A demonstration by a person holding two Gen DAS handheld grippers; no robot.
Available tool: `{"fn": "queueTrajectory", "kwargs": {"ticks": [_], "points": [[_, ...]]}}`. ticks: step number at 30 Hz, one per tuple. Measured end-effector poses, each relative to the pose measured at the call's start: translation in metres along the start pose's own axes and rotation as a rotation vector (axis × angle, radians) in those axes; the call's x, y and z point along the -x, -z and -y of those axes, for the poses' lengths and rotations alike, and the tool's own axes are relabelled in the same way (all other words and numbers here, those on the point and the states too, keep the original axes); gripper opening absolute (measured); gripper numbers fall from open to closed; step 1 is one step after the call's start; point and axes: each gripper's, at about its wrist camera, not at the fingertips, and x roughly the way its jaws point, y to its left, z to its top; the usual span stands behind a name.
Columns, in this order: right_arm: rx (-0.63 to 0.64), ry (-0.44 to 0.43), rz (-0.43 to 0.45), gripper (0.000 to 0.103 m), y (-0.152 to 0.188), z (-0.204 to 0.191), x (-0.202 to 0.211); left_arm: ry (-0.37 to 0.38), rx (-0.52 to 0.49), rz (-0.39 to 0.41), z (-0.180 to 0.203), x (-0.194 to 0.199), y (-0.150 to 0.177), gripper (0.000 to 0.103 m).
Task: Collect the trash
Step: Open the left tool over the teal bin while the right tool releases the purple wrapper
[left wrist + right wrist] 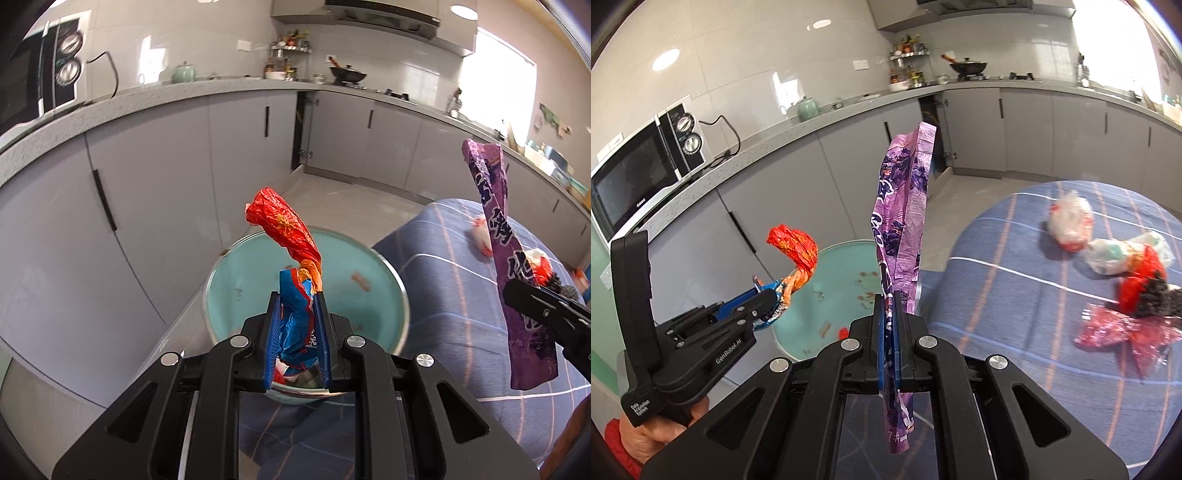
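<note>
My left gripper [297,295] is shut on a crumpled red, orange and blue wrapper [284,225], held above a teal basin [388,266]. The right wrist view shows that gripper [770,297], the wrapper [794,247] and the basin [846,254] at the left. My right gripper [888,295] is shut on a long purple wrapper [905,206] that stands upright and hangs below the jaws. The left wrist view shows it [498,236] at the right, with the right gripper [513,291] around it.
A table with a blue checked cloth [1015,280] holds white-and-red plastic bags [1071,218], a red crumpled bag [1115,328] and a black lump [1156,291]. Grey cabinets [155,173] and a counter with a microwave [639,177] stand behind. The basin holds small scraps [864,295].
</note>
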Motion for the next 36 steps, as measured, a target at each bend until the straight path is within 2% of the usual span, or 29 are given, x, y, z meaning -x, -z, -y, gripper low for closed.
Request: {"fn": "queueTrajectory", "kwargs": {"ticks": [6, 15, 28, 36], "points": [[-0.001, -0.045, -0.057, 0.005, -0.004, -0.019, -0.031, 0.002, 0.022, -0.023, -0.012, -0.011, 0.002, 0.018], [0.013, -0.055, -0.128, 0.005, -0.006, -0.035, -0.070, 0.011, 0.041, -0.074, -0.022, -0.039, 0.002, 0.018], [-0.006, -0.074, -0.229, 0.005, 0.002, -0.034, -0.122, 0.005, 0.041, -0.140, -0.027, -0.067, 0.008, 0.018], [0.016, -0.088, -0.267, 0.008, 0.005, -0.037, -0.139, -0.001, 0.032, -0.178, -0.023, -0.080, 0.013, 0.018]]}}
